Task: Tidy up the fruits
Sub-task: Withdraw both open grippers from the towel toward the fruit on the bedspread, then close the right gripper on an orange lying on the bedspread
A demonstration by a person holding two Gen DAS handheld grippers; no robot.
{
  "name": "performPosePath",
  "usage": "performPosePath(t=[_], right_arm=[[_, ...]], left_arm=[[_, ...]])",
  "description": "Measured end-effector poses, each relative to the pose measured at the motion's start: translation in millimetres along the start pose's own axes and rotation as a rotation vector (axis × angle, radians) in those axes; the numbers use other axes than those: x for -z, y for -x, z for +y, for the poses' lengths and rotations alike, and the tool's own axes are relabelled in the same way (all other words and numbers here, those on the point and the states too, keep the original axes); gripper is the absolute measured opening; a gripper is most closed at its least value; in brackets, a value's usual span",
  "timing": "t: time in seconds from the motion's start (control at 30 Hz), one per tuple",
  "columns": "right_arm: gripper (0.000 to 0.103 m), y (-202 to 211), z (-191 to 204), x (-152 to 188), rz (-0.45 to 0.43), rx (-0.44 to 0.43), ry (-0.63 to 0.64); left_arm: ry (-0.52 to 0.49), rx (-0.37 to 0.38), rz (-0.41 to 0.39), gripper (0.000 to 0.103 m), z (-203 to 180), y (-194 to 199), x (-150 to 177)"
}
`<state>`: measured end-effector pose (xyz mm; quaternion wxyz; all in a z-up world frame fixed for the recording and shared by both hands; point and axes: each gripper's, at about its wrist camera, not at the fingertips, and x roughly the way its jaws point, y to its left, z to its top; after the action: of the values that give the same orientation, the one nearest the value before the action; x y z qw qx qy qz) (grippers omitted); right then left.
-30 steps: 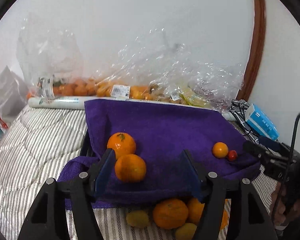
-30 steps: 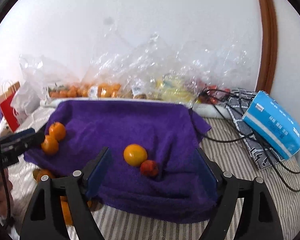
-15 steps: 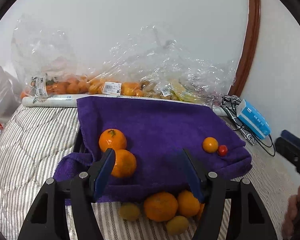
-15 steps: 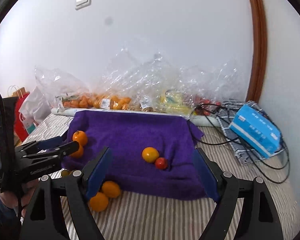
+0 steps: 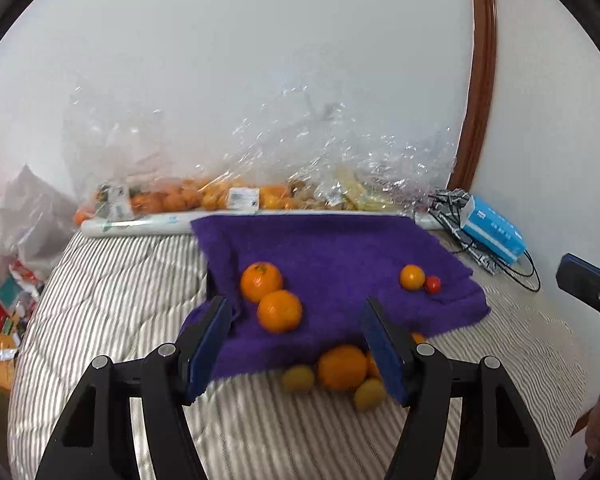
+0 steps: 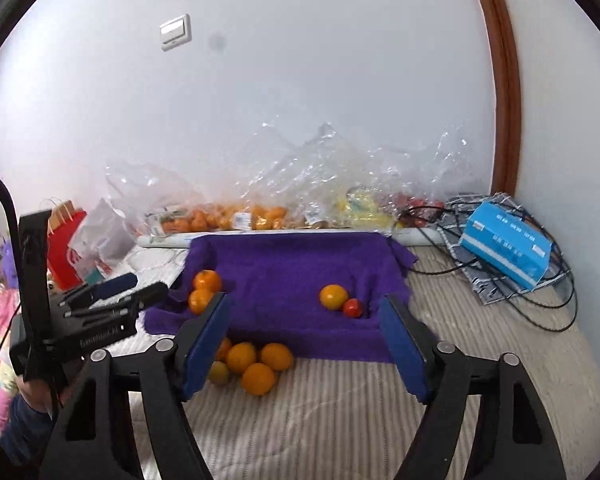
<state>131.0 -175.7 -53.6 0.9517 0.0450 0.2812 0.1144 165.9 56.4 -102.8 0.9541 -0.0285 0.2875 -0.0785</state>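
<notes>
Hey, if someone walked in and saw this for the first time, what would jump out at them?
The purple towel spread on the striped bedding grabs the eye first, with two oranges at its left side and a small orange touching a red tomato at its right. Next comes the loose pile of fruit on the bedding just in front of the towel, then the crinkled clear bags of fruit against the wall.
</notes>
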Motion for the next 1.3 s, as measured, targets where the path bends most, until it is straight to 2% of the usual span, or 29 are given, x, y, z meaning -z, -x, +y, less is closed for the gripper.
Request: performPosePath(t=[0.17, 0.27, 0.53, 0.67, 0.73, 0.83, 0.97, 1.07, 1.3], right_arm=[[0.072, -3.7, 15.5, 8.0, 0.056, -0.035, 0.019], [0.065, -6.4, 21.5, 14.8, 0.077, -0.037, 0.018], [0.065, -16.8, 32.2, 33.3, 0.095, -0.022, 0.056], [0.064, -32.6, 33.7, 42.4, 0.122, 0.011, 0.08], [0.062, -42.7, 32.0, 47.2, 0.148, 0.021, 0.071], [0.055, -54.9, 29.9, 54.2, 0.174, 0.02, 0.083], [0.044, -72.5, 29.2, 61.5, 0.22, -0.006, 0.079], [0.04, -85.3, 33.6, 68.1, 0.246, -0.037, 0.089], [0.038, -115.9, 44.2, 78.5, 0.304, -0.035, 0.113]], left_arm=[[0.024, -0.022, 0.03, 0.065, 13.3, 8.8, 14.4], [0.053, -0.035, 0.056, 0.065, 23.6, 8.9, 23.9], [0.106, -0.065, 0.085, 0.065, 47.5, 2.9, 45.7], [0.166, -0.055, 0.064, 0.065, 60.4, 0.8, 57.9], [0.194, -0.077, 0.061, 0.065, 65.5, 0.0, 61.9], [0.197, -0.131, 0.025, 0.065, 70.5, 3.5, 60.1], [0.232, -0.131, -0.008, 0.065, 77.0, 8.2, 59.4], [0.26, -0.116, 0.002, 0.065, 81.8, 6.1, 59.1], [0.273, -0.118, 0.026, 0.065, 85.0, 0.1, 59.8]])
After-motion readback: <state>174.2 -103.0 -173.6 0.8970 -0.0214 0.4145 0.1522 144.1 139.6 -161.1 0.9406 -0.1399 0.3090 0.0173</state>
